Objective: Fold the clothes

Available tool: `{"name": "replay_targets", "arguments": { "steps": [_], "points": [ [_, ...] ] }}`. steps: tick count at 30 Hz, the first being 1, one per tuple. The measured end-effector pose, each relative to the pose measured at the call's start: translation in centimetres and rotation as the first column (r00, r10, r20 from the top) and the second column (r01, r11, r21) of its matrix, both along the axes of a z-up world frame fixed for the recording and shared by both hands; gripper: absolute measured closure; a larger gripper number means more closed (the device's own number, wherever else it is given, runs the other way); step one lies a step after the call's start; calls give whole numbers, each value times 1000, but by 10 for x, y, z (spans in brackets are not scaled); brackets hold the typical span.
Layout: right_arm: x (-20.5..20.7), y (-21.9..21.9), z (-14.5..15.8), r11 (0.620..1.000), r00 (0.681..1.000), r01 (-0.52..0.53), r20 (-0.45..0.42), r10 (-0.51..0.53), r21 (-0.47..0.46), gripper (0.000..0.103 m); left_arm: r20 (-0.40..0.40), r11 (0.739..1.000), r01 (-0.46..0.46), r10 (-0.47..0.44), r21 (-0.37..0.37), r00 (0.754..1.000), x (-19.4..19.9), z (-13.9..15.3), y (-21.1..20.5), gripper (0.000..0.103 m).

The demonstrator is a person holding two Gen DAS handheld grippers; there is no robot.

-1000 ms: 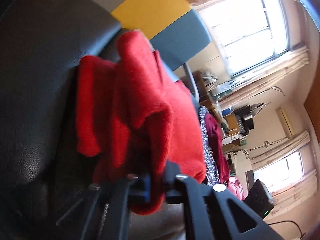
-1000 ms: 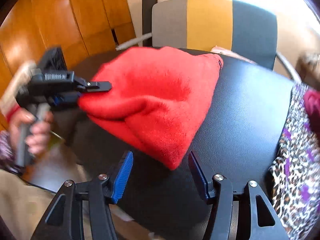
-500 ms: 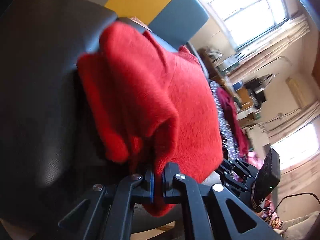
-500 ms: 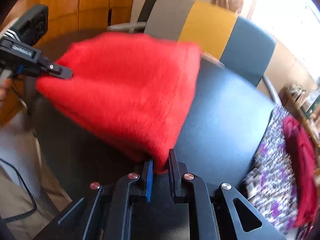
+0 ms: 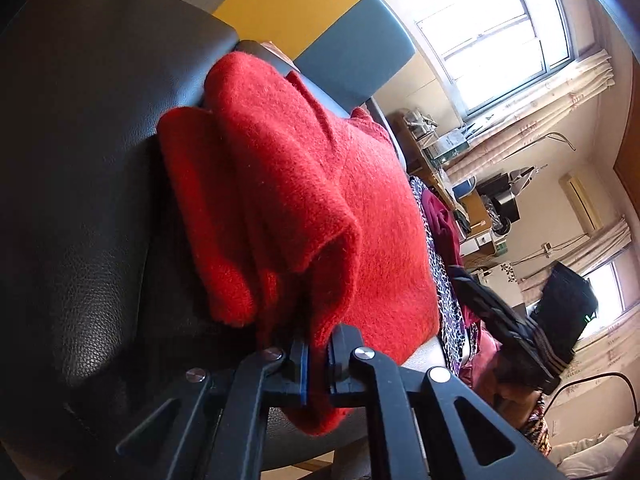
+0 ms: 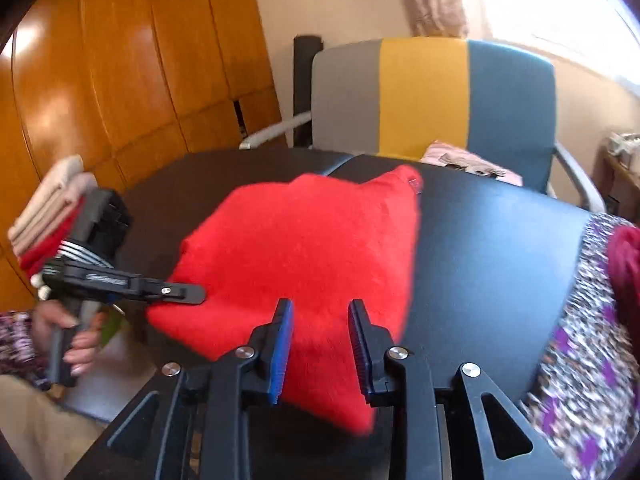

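Note:
A folded red fleece garment (image 6: 304,248) lies on the black table (image 6: 492,240); it also fills the left wrist view (image 5: 304,200). My left gripper (image 5: 316,364) is shut on the garment's near corner, and shows in the right wrist view (image 6: 180,292) at the garment's left edge. My right gripper (image 6: 320,344) is open, its jaws standing apart on either side of the garment's near edge, gripping nothing. In the left wrist view the right gripper's body (image 5: 516,328) shows at the right.
A grey, yellow and blue chair (image 6: 424,100) stands behind the table with pink cloth (image 6: 468,162) on its seat. A patterned purple cloth (image 6: 592,320) and a maroon garment (image 6: 628,264) lie at the right. A stack of folded clothes (image 6: 48,208) sits at the left by wooden cabinets.
My right gripper was shut on the garment's near corner half a second ago and has now opened. The left gripper stays shut, and the garment has settled lower onto the table.

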State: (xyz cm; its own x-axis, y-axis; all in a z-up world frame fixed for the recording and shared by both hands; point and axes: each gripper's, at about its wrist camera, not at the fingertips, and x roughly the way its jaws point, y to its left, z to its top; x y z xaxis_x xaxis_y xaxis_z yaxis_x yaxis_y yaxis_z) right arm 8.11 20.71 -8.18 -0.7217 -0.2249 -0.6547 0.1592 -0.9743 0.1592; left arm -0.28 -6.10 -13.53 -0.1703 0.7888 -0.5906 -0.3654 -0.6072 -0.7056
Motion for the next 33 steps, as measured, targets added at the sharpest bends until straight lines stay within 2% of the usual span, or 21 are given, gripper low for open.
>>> {"name": "replay_targets", "arguments": {
  "steps": [2, 4, 6, 9, 13, 15, 16, 19, 20, 21, 23, 24, 26, 27, 29, 30, 31, 33],
  "points": [
    [-10, -11, -17, 1000, 996, -12, 88, 12, 7, 73, -11, 1000, 2, -3, -15, 1000, 0, 0, 1, 96],
    [-6, -28, -37, 997, 981, -54, 189, 43, 52, 72, -34, 999, 22, -23, -40, 999, 2, -2, 5, 96],
    [19, -38, -43, 993, 990, -59, 133, 46, 101, 72, -45, 998, 44, -46, -35, 998, 4, -3, 9, 96],
    [32, -27, -47, 999, 994, -29, 102, 26, 26, 72, -18, 999, 39, -39, 14, 999, 6, -4, 5, 96],
    [28, -22, -39, 998, 991, -59, 118, 60, -9, 68, -45, 1000, -24, 24, -5, 999, 11, 12, -8, 93],
    [30, -20, -25, 996, 990, -92, 105, 93, -13, 67, -115, 996, -78, 73, -41, 991, 15, 33, -12, 93],
    [33, -14, -10, 995, 994, -92, 51, 93, -30, 67, -169, 995, -94, 85, -46, 982, 16, 47, -11, 93],
    [26, 7, 24, 999, 998, -20, -61, 17, -47, 47, -290, 997, -65, 48, -48, 956, 11, 84, 18, 91],
    [15, 14, 32, 999, 997, 9, -81, -12, -41, 46, -317, 997, -34, 10, -71, 948, 6, 90, 36, 91],
    [5, 20, 40, 999, 994, 37, -100, -41, -35, 47, -342, 995, 0, -35, -102, 939, 1, 96, 56, 91],
    [-27, 23, 43, 997, 994, 81, -78, -80, 19, 53, -374, 975, 46, -126, -217, 919, -15, 93, 109, 91],
    [-41, 23, 42, 995, 994, 90, -63, -87, 42, 57, -377, 964, 51, -151, -262, 914, -23, 89, 120, 91],
    [-71, 20, 35, 996, 996, 83, -19, -82, 40, 74, -363, 935, 7, -144, -354, 921, -47, 71, 137, 91],
    [-83, 19, 31, 998, 998, 65, -5, -65, 12, 75, -348, 924, -26, -118, -382, 930, -60, 61, 137, 91],
    [-104, 13, 23, 999, 999, 31, 14, -31, -17, 75, -286, 933, -87, -18, -348, 958, -81, 46, 130, 89],
    [-113, 8, 16, 1000, 999, 25, 37, -25, 9, 75, -260, 942, -102, 16, -319, 965, -87, 39, 125, 89],
    [-123, 1, 5, 997, 996, 35, 82, -41, 73, 78, -246, 950, -120, 48, -287, 968, -91, 33, 116, 89],
    [-126, -1, -11, 992, 987, 58, 140, -74, 115, 79, -240, 952, -161, 99, -258, 966, -86, 19, 92, 97]
  ]
}}
